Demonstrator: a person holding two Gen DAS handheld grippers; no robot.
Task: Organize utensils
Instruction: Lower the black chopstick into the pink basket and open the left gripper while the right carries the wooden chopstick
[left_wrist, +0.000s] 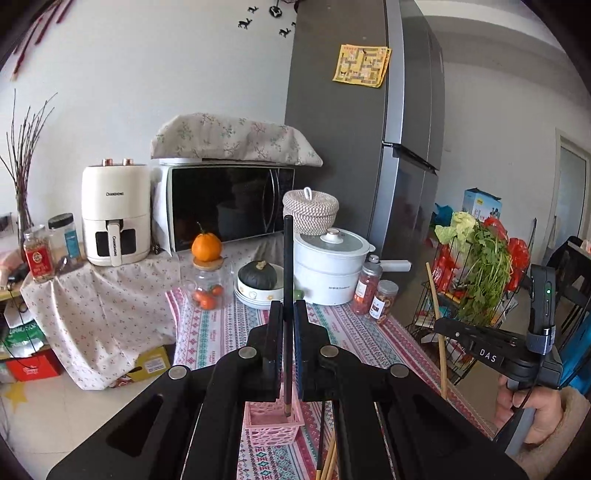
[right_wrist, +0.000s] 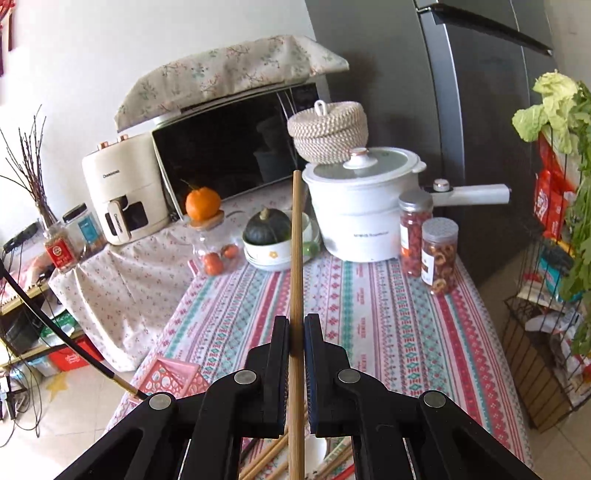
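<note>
Left gripper (left_wrist: 288, 314) clamping black chopstick (left_wrist: 287, 258) — tip inside pink basket (left_wrist: 273, 424); right gripper (right_wrist: 296, 328) pinching bamboo chopstick (right_wrist: 296, 240)

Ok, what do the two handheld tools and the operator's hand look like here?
Both tools, left tool and right tool, are matte black with silver round pivot bolts and dark blue pads. The right one bears a white "DAS" label and green LED. The right hand has a fuzzy cream sleeve.

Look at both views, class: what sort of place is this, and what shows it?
Most likely a home kitchen or dining corner: a fridge, a microwave beside an air fryer, and a white pot with food jars on a cloth-covered table.
</note>
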